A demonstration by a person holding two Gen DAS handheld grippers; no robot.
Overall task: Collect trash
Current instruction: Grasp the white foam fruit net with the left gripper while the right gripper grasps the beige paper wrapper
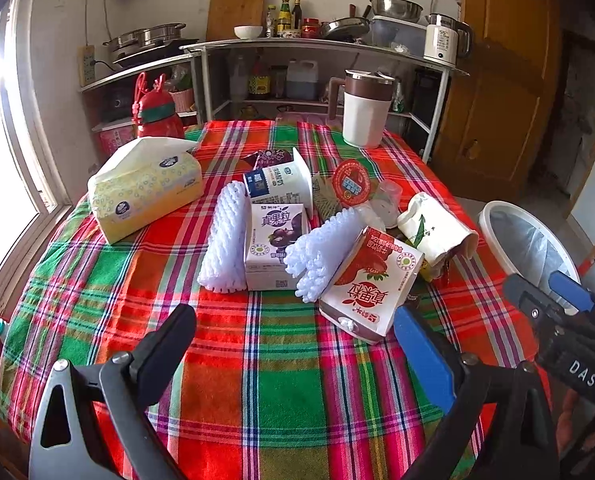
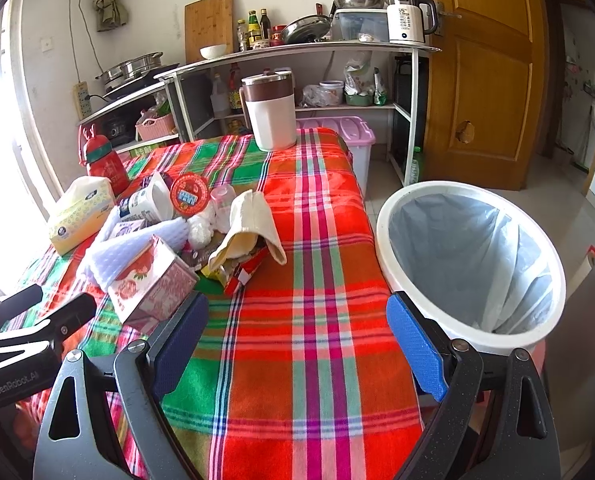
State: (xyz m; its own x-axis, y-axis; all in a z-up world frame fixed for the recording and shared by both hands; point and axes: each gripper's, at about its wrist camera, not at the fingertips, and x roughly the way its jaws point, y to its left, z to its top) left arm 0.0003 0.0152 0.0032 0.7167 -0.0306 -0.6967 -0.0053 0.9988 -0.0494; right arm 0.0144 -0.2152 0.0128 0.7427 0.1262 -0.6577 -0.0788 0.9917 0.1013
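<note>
both grippers are held over the near edge of the table (image 1: 257,380), which is covered in a plaid cloth. left gripper (image 1: 297,344): fingers spread wide, nothing between them. right gripper (image 2: 297,340): fingers also spread wide, nothing gripped; it is seen at the table's right edge in the left wrist view.

trash is piled mid-table, toward the right side: red strawberry carton (image 1: 371,286) lies tilted at the near end of the pile, just ahead of the left gripper's blue finger (image 1: 423,354). purple carton (image 1: 275,246) stands upright behind it, flanked by two white foam nets (image 1: 225,238), the right one touching the red carton. crumpled paper cup (image 1: 437,228) lies on its side at the right of the pile. yogurt tub (image 1: 281,182) and red round lid (image 1: 351,182) are seen behind.

white bin (image 2: 469,264), lined with a clear bag, sits just beside the table's right edge.

tissue pack (image 1: 145,188) sits near the left edge, pitcher (image 1: 365,108) at the far edge.
</note>
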